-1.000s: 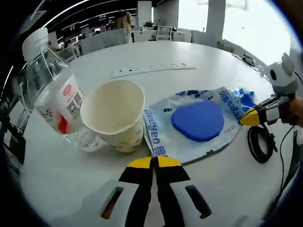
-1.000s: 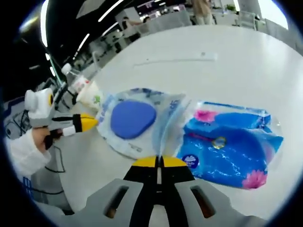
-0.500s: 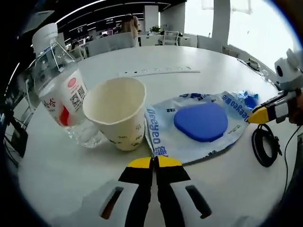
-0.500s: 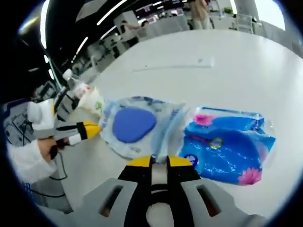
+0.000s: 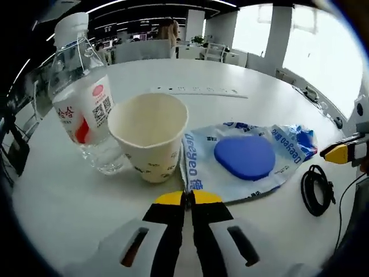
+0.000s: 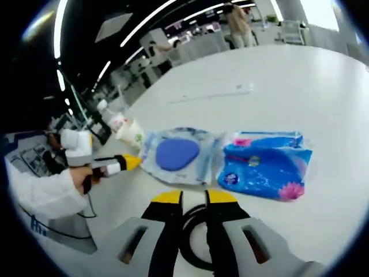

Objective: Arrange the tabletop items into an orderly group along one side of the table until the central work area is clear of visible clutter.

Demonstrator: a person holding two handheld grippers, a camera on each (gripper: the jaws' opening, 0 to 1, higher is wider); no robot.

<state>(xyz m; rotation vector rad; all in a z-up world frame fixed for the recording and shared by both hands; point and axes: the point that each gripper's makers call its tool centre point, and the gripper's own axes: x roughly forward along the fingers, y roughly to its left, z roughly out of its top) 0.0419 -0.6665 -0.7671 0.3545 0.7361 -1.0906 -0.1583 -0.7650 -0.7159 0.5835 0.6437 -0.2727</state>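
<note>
Blue "Deeyeo" lettering on wipes pack (image 5: 245, 161)

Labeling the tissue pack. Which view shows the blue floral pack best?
Right gripper view: the blue floral pack lies whole and unblocked on the table, with its flower print readable. In the left gripper view only a blue corner peeks out behind the wipes pouch.

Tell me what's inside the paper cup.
The paper cup stands upright and open; its visible inner wall is bare. The near rim hides the bottom, so whether anything lies down there cannot be seen.
</note>
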